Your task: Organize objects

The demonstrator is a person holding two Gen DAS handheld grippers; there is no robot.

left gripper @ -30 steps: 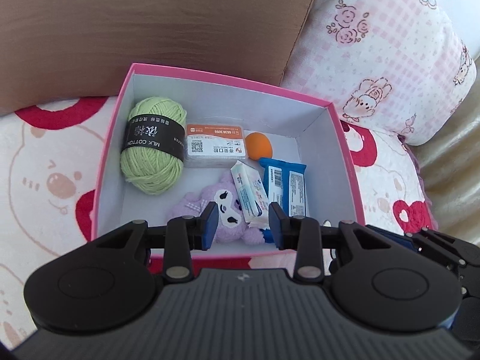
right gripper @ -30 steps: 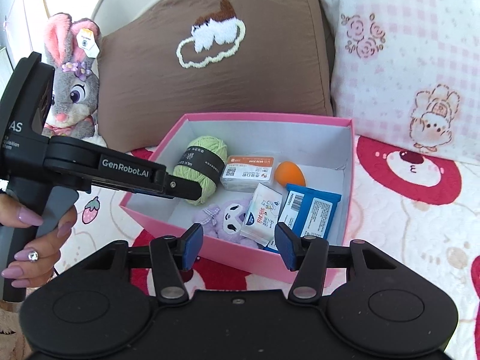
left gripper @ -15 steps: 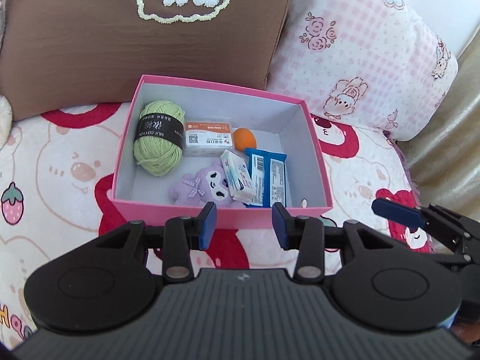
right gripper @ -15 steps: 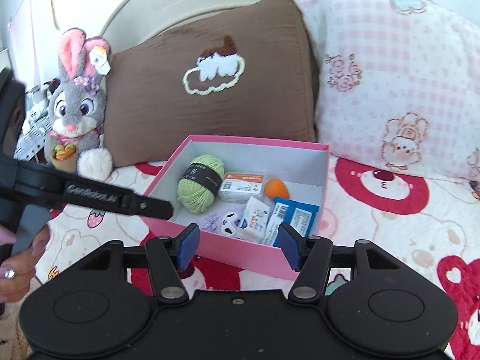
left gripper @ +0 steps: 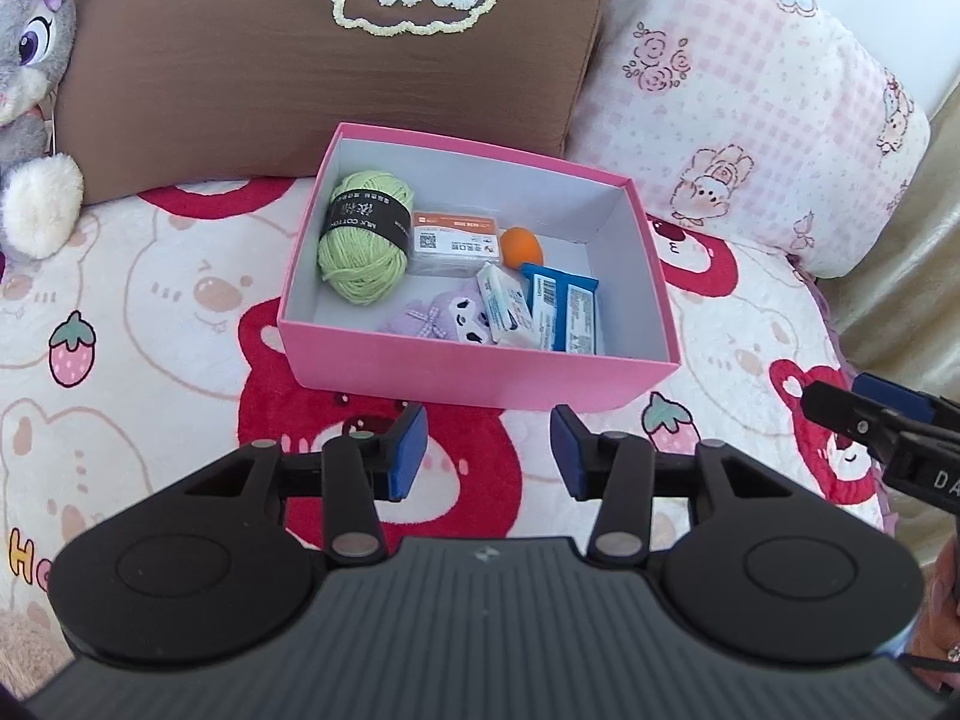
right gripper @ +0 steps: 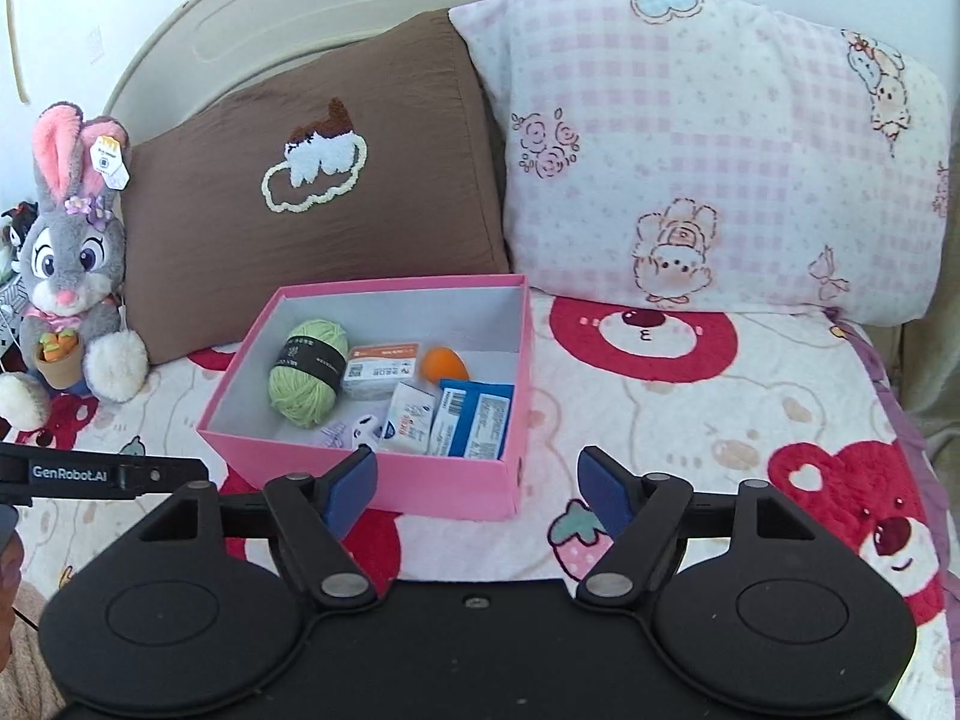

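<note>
Both grippers hang empty before the pink box (left gripper: pixel 480 372) on the bed, left gripper (left gripper: pixel 489 450) and right gripper (right gripper: pixel 477 489) fingers just opening, so back off level, clear of its rim.

Purple plush (left gripper: pixel 441 319): lower part hidden behind the near wall of the pink box (left gripper: pixel 480 369); only bow and part of the face show.
White sachet (left gripper: pixel 507 309): print too small to read; lies over the plush's side.
Blue packet (left gripper: pixel 564 315): near end cut by the box wall; text illegible.
Orange egg-shaped thing (left gripper: pixel 521 247): partly behind the sachet and the labelled card pack (left gripper: pixel 453 240).
Grey bunny toy (left gripper: pixel 30 90): cut off by the left edge in the left wrist view.
Right tongs (left gripper: pixel 888 414): only one arm enters at that view's right edge.
Left tongs (right gripper: pixel 102 473): only one arm enters at the right wrist view's left edge.
Hand (right gripper: pixel 9 570): a dark sliver at that edge.
</note>
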